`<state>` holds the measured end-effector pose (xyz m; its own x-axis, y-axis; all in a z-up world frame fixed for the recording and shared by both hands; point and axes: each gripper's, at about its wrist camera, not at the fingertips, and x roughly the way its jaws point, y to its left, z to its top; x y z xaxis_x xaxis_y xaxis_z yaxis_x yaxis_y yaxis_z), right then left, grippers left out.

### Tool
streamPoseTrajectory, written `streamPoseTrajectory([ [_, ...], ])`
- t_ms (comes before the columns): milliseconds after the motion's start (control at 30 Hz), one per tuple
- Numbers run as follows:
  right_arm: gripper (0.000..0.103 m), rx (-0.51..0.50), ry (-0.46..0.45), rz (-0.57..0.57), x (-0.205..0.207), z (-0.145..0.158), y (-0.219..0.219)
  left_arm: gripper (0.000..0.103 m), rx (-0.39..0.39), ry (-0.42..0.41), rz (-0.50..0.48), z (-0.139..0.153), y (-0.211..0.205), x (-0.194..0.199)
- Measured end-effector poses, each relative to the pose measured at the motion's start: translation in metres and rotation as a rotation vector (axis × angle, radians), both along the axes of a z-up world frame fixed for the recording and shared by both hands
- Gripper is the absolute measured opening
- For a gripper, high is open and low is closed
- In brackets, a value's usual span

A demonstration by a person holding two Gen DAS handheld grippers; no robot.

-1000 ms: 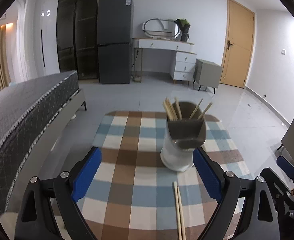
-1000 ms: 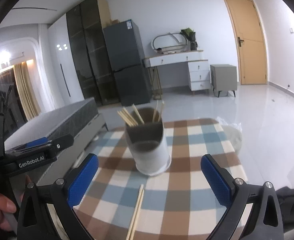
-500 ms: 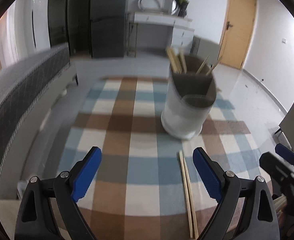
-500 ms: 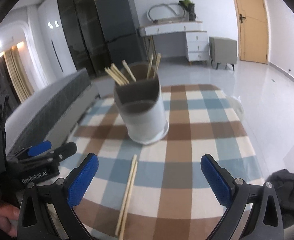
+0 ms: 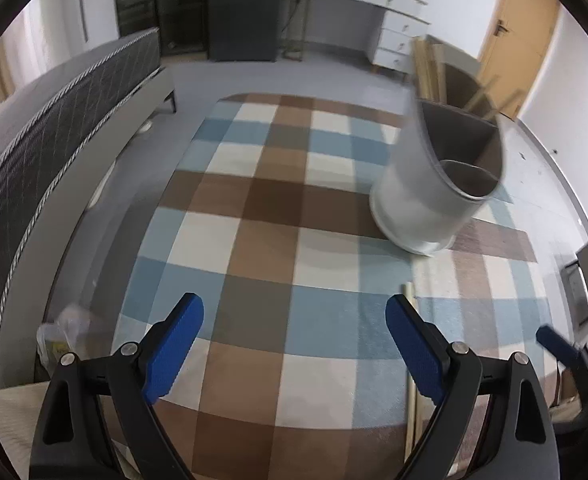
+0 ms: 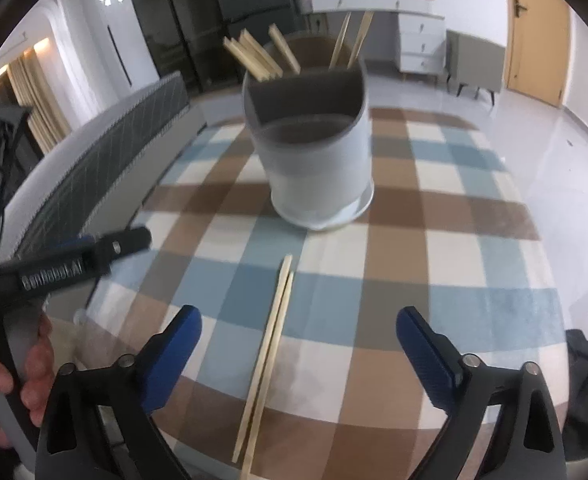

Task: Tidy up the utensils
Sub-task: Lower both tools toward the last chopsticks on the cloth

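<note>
A loose pair of chopsticks lies side by side on the checked tablecloth, running from the middle of the right wrist frame down toward its bottom edge, in the gap between the right gripper's blue pads; its jaws are spread wide and pinch nothing. In the left wrist view the same pair shows only as a thin pale strip at lower right, passing behind the right-hand pad, and the left gripper is likewise spread and empty, hanging over bare cloth. The sticks look like light, stiff, thin wood or bamboo, probably smooth enough to roll or slide apart on the cloth, and lying flat they offer little height to bite on; a fair guess is that closing across both together near the middle of their length, pads low to the cloth, would hold them best, since a grip near one end would let them splay or swing. The white utensil holder stands upright in the upper centre of the right wrist frame, well beyond the far tips of the pair, with more chopsticks already leaning in its rear compartment and the front compartment apparently empty. Nothing lies between the pair and the holder. The left gripper's black body crosses the left side of the right wrist frame, held by the person's hand, near enough that it might crowd a reach from that side. A grey bed sits beyond the table's left edge.
</note>
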<state>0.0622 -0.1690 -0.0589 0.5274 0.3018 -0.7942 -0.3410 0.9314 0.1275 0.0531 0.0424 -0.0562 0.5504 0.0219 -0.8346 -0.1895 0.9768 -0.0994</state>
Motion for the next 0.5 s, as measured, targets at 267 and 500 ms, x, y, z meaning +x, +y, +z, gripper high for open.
streamPoseTrajectory([
  [267,0.071,-0.102,0.098,0.001,0.025,-0.035,0.013,0.090,-0.092,0.091,0.076,-0.018,0.022,0.014],
  [500,0.065,-0.097,0.153,-0.016,0.040,-0.052,0.013,0.090,-0.131,0.119,0.112,-0.021,0.032,0.019],
])
